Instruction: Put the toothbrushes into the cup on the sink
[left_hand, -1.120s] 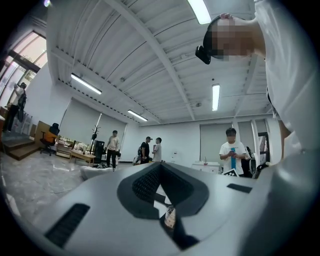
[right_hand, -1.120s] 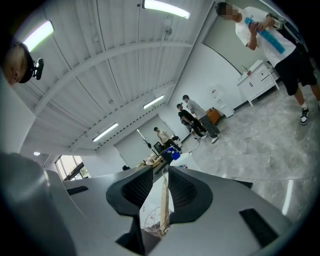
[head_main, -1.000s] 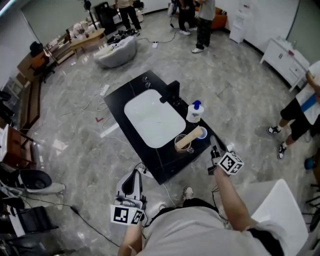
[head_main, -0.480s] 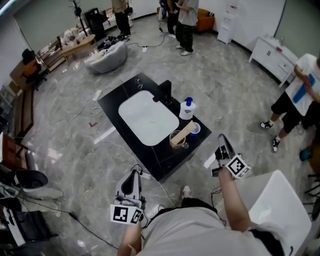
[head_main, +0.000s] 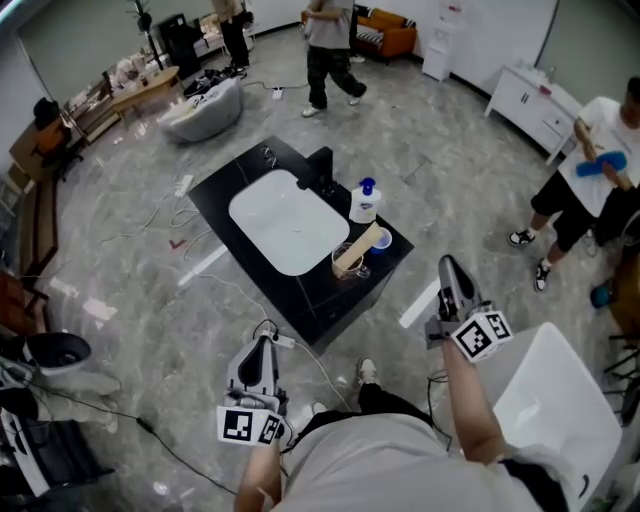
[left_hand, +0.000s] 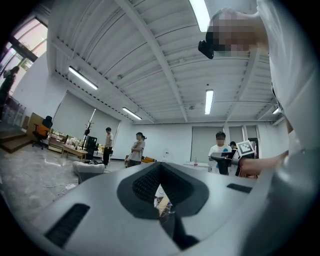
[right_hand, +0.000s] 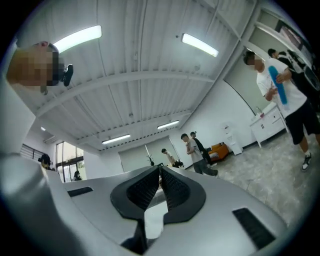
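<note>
**tap_fixer:** Going across from the left: the left tongs (head_main: 262, 344) are hanging low off the near side of the desk (head_main: 300, 300). They're closed together with nothing in them, so that hand is just idling. Then the white sink (head_main: 285, 220) is sitting in the black top. The cup (head_main: 343, 266) is standing just off its right corner, with a tan stick (head_main: 362, 245) leaning out of it, probably a toothbrush already in. Anyone seeing where the other one is?

**brushbot99:** Yep, the right tongs (head_main: 447, 268) are gripping it. They're pinched tight on a white toothbrush (right_hand: 152, 222), and the right gripper view is showing it running down between the pads. From the head view I can't really pick it out. The white strip (head_main: 418, 305) next to the tongs is looking more like a mark on the floor. The tongs are hovering off the desk's right corner, well apart from the cup. The soap bottle (head_main: 362, 203) is standing just behind the cup.

**tap_fixer:** So it's the carry step, brush picked up but not delivered?

**brushbot99:** That's how I'm reading it. Next the person is needing to swing the right tongs left until they're over the cup, then tip the brush so one end is pointing down. It should be going in beside the tan stick, and only then should the tongs be opening. The bottle is crowding the far side, so coming in from the near side is looking safer.
</note>
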